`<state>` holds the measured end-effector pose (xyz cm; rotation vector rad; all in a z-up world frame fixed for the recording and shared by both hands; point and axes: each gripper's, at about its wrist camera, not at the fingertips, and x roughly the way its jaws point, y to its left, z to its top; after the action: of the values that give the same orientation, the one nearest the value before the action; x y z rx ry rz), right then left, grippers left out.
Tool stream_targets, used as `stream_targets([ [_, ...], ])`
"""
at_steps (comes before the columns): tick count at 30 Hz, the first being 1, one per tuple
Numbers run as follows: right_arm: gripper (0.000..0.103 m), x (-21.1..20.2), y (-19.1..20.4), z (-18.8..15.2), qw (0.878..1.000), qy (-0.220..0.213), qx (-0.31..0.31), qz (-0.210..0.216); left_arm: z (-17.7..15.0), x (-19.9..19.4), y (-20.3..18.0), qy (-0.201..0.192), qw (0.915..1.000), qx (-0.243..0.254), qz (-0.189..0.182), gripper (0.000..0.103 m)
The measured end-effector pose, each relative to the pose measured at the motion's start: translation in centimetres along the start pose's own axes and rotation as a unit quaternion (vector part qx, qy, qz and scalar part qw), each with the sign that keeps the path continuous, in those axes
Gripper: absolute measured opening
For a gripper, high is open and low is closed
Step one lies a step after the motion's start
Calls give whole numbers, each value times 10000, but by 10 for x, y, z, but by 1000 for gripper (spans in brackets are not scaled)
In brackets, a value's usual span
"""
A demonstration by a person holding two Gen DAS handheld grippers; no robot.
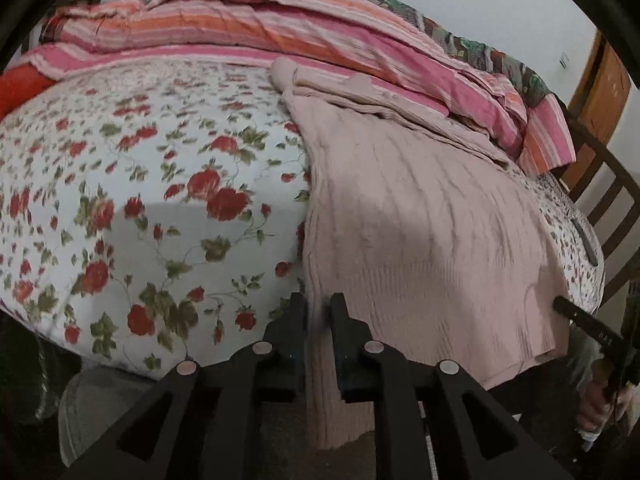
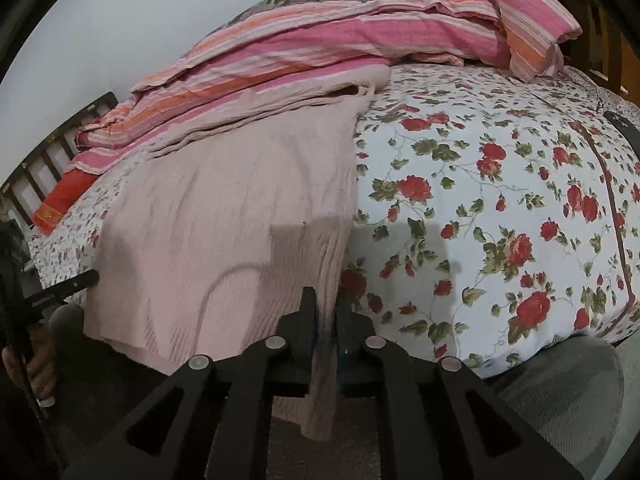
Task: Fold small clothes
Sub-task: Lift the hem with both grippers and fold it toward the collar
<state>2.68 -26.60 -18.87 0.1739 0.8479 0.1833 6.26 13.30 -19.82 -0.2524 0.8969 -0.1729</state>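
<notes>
1. Pink knit sweater point(image 1: 420, 220) is spread out on the bed point(image 1: 160, 200), lying on the flowery bedspread, with its near hem hanging over the bed's front edge.
2. Left hand-held gripper point(image 1: 318, 312) is clamped on the sweater's left bottom corner, right at that front edge. The fingers are pinched together with the knit fabric running down between them.
3. Right hand-held gripper point(image 2: 326, 308) is doing the same thing on the other bottom corner, closed on the sweater point(image 2: 224, 200), cloth squeezed between both fingers and dangling below them.
4. The far end of the sweater, the neck and sleeve part, is bunched up against the striped pink and orange blanket point(image 1: 280, 28) piled along the back of the bed.
5. There's a red pillow point(image 2: 64, 200) at one end of the bed, next to the dark wooden bed frame point(image 2: 44, 152).
6. A dark flat thing point(image 2: 624, 128) sits on the bedspread on the other side of the sweater; can't tell what it is.
</notes>
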Motion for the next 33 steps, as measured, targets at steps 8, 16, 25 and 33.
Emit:
stream_targets([
  [8,21,18,4,19,9999,87,-42,127,19,21,-2,154,9994,-175,-238,29],
  [16,21,25,1,15,9983,399,167,378,5,13,-8,298,9979,-93,-571,29],
  [25,21,-1,0,-14,9976,382,98,570,-25,-5,-25,257,9957,225,-866,30],
  [33,24,1,3,-15,9960,435,243,735,-25,-7,-19,247,9956,-58,-906,24],
])
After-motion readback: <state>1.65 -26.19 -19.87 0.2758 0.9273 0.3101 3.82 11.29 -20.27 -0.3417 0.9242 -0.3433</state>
